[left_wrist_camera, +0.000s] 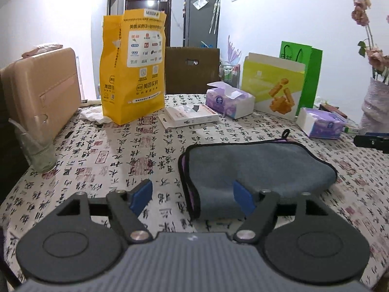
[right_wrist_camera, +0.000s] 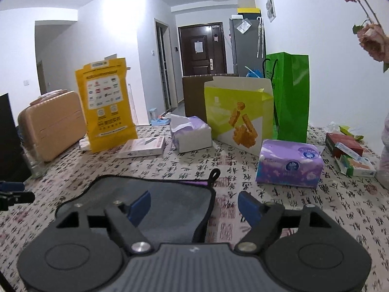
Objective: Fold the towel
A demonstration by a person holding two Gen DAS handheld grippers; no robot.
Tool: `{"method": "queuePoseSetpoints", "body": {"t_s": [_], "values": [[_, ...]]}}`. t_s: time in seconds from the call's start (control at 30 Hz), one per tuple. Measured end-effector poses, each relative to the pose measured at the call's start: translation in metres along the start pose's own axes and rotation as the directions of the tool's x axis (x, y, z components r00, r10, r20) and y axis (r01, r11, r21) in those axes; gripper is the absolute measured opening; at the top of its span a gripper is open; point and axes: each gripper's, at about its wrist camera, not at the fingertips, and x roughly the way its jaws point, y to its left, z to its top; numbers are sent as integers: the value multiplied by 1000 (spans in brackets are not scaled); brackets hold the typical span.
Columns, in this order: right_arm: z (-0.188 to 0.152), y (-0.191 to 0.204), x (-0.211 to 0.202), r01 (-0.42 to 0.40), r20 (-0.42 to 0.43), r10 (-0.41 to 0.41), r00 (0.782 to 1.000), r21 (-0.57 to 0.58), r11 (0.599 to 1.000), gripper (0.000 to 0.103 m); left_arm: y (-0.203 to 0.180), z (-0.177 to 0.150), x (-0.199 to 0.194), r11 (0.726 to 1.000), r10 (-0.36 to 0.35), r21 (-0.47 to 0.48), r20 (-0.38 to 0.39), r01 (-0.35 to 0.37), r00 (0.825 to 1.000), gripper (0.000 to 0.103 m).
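One tabletop (left_wrist_camera: 102,150) under a calligraphy-print cloth fills the lower half of both views. On it, centre-right in the left wrist view and lower left of centre in the right wrist view, lies one grey towel (left_wrist_camera: 255,168), black-edged with purple layers showing at its side and a hanging loop at its far corner. It looks already folded at least once, into a compact stack; I judge the task well advanced, with perhaps a last fold or a tidying left. Along the far edge, upper half of the frames, stand one tan case (left_wrist_camera: 41,90), one yellow bag (left_wrist_camera: 136,73), one green bag (right_wrist_camera: 291,97) and one lime-and-white carton (right_wrist_camera: 238,114). Two purple tissue packs (right_wrist_camera: 289,163) and one flat white box (left_wrist_camera: 189,116) sit nearer. The left gripper (left_wrist_camera: 192,197) and the right gripper (right_wrist_camera: 194,206) each hang above the towel's near corners, jaws spread wide, holding nothing.
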Motion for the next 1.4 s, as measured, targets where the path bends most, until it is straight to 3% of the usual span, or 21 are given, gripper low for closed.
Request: {"method": "queuePoseSetpoints", "body": {"t_s": [0.47,1.1,1.4], "values": [[-39,40,-75,-19,47,22,999,-62,998,87,-18,-45,-65,999,-33,19,44,32,999,80],[-85,52,-124,-28,58,30,998,-38,999,88,-38,-91,-128,1000,-10,18,119,8,993,85],[-107,71,-162,-53,109,55,993,-19,998,88,-49,-117,-167,1000,-16,28,173,12,985,87]]}}
